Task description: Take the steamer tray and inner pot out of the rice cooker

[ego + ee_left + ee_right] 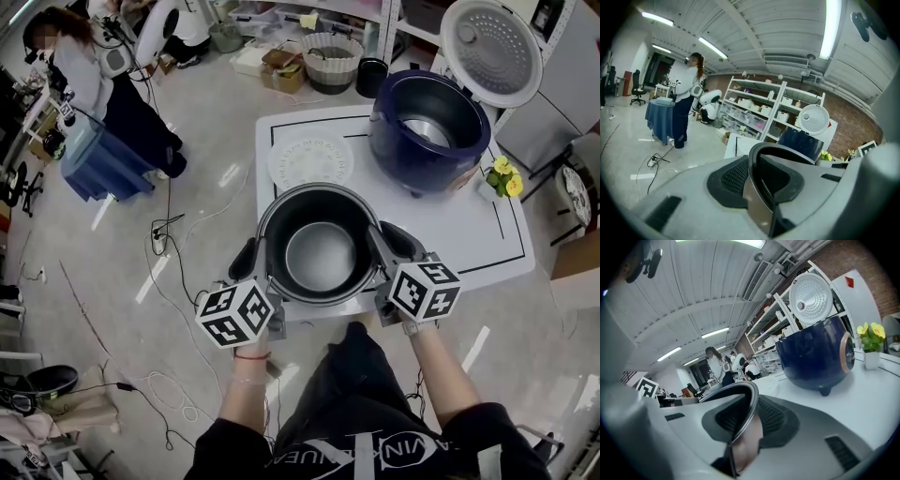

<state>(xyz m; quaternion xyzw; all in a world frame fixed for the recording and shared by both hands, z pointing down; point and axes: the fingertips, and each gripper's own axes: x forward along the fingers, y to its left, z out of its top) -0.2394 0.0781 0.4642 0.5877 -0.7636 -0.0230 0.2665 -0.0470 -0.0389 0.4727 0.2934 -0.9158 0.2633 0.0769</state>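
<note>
In the head view I am holding the inner pot by its rim from both sides, just above the near edge of the white table. My left gripper is clamping the pot's left wall and my right gripper its right wall. The steamer tray is lying flat on the table beyond the pot, just left of the dark blue rice cooker, which is standing at the far right with its lid up. A small pot of yellow flowers is sitting beside the cooker.

In the left gripper view my jaws are standing narrow, with the ribbed pads pressing on the pot's metal wall from outside and inside. A person is standing well off in the room.

In the right gripper view my jaws are likewise gripping the pot's wall between the pads, and the cooker is standing farther back on the table.
</note>
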